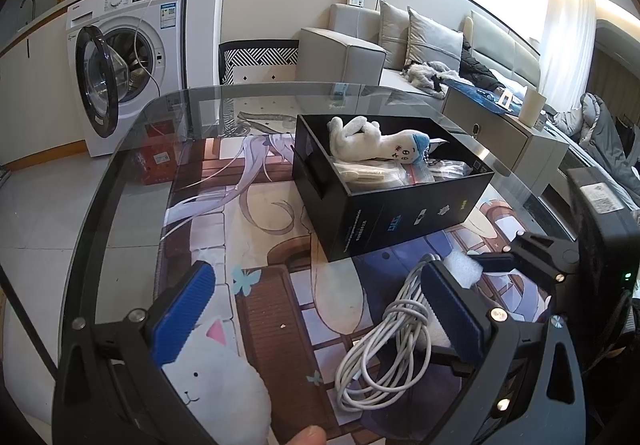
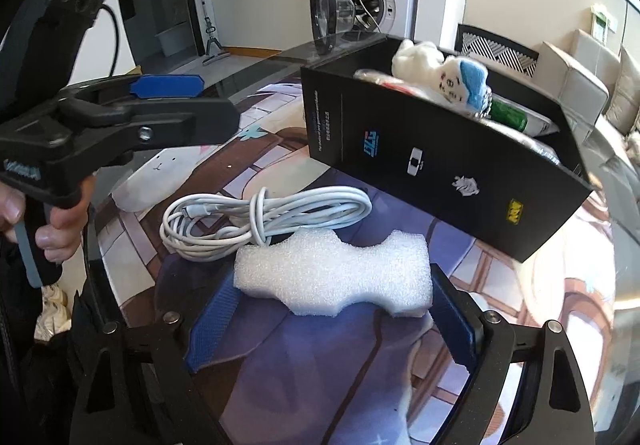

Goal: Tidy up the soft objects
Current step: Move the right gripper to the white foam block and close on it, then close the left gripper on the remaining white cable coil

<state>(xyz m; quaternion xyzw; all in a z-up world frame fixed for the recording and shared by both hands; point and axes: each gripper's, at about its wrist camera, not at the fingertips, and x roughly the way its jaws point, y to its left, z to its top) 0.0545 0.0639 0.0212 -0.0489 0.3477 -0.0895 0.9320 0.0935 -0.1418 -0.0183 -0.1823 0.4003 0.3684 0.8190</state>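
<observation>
A white foam block [image 2: 340, 273] lies flat on the printed mat between the blue pads [image 2: 212, 321] of my right gripper [image 2: 335, 279]. Its ends reach the pads or nearly so, and it shows no squeeze. A coiled white cable [image 2: 256, 217] lies just behind it. Further back stands an open black box [image 2: 420, 149] holding a white plush toy [image 2: 440, 77] with a blue cap and some packets. My left gripper [image 1: 320, 309] hovers open and empty over the mat, its right finger [image 1: 452, 309] over the cable [image 1: 384, 341]; the box [image 1: 400, 213] is ahead.
The mat covers a round glass table [image 1: 132, 149] whose edge curves close on the left. A washing machine [image 1: 128, 57] with its door open stands beyond, with a patterned chair [image 1: 260, 57] and a grey sofa [image 1: 360, 45] behind the table. A hand [image 2: 60, 229] holds the left gripper's handle.
</observation>
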